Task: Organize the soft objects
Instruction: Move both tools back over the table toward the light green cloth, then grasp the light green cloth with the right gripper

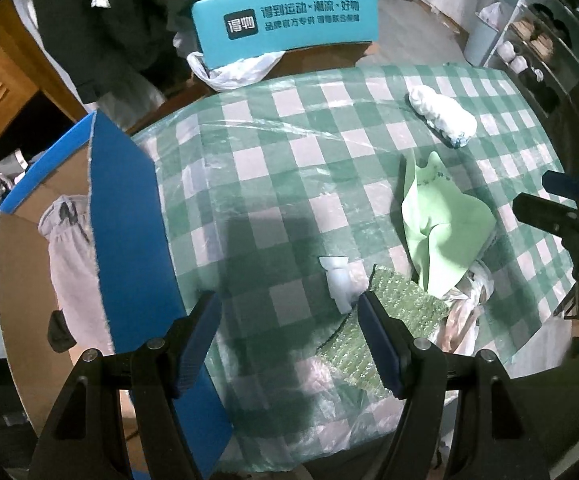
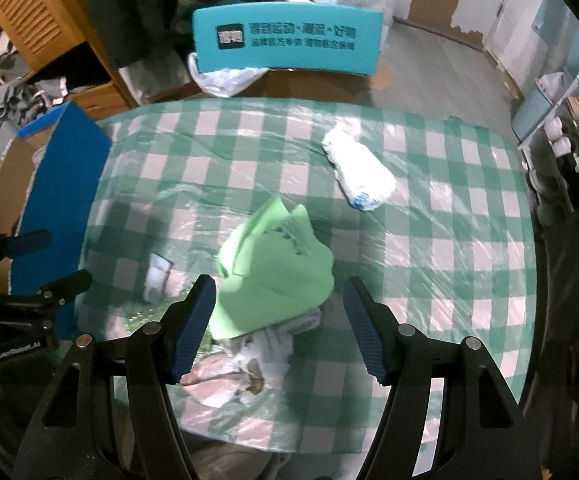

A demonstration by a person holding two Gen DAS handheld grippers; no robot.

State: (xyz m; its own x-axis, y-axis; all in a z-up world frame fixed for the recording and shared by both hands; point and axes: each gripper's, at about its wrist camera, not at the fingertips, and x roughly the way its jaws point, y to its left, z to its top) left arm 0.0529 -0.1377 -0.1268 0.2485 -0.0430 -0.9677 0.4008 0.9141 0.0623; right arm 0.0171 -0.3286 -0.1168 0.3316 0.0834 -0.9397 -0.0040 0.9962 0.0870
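Blue-walled cardboard box (image 1: 129,240), holding a pale grey garment (image 1: 71,272), stands left of the green checked tablecloth (image 1: 289,152), where the empty, wide-open left gripper (image 1: 289,340) hangs beside a small white piece (image 1: 339,284), and the equally wide, empty right gripper (image 2: 279,328) hangs above the light green cloth (image 2: 273,276).

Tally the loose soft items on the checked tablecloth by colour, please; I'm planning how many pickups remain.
Light green cloth: 1
White: 2, the rolled bundle and the small white piece
Green bubble wrap sheet: 1
Crumpled patterned plastic bag: 1
Total: 5
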